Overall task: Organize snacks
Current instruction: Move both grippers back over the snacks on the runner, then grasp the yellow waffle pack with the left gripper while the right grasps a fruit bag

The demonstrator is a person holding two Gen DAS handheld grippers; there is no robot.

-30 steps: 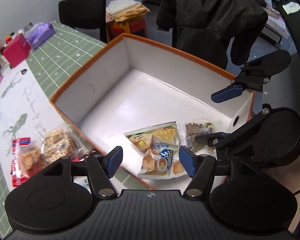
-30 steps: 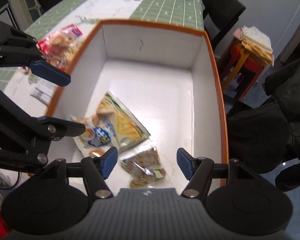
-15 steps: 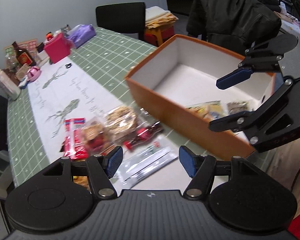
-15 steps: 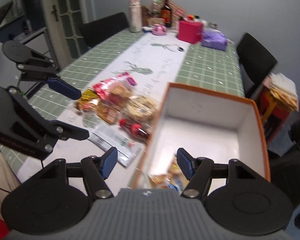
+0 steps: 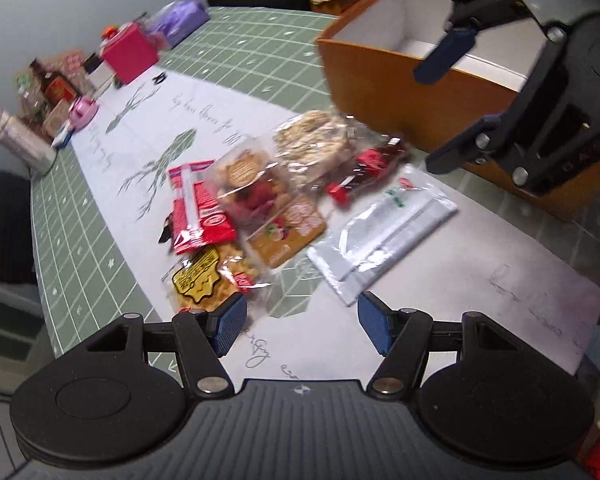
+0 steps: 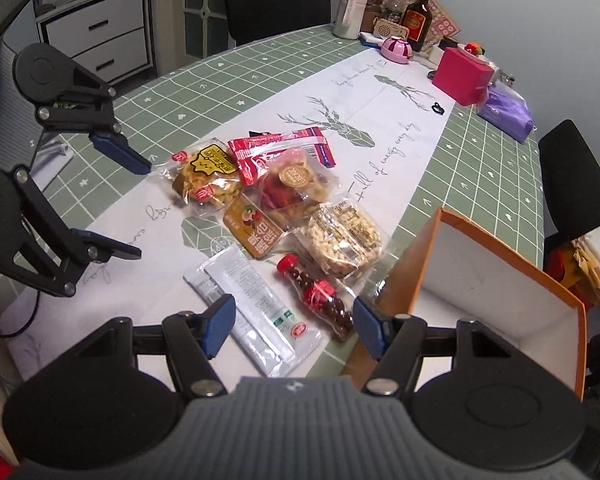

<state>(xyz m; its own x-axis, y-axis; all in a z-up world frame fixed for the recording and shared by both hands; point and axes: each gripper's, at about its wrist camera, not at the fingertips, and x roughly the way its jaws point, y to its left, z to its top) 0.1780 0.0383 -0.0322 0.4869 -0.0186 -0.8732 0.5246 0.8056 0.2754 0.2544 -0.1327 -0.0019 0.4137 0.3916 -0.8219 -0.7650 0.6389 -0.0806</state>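
Now that both grippers have swung away from the orange box point(image 6: 496, 284), the left gripper point(image 5: 298, 322) and right gripper point(image 6: 290, 322) hover with fingers wide and empty over the snack pile point(image 6: 284, 200) on the worktop point(image 6: 180, 108), ready for another pick.

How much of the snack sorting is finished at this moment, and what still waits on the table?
Done: cannot tell; the orange box shows only bare white walls from here. In hand: nothing. The left gripper and right gripper both hang open above the table. Left: the whole pile, including the silver sachets, the small candy bottle, the puffed rice cake and the red wrapper.
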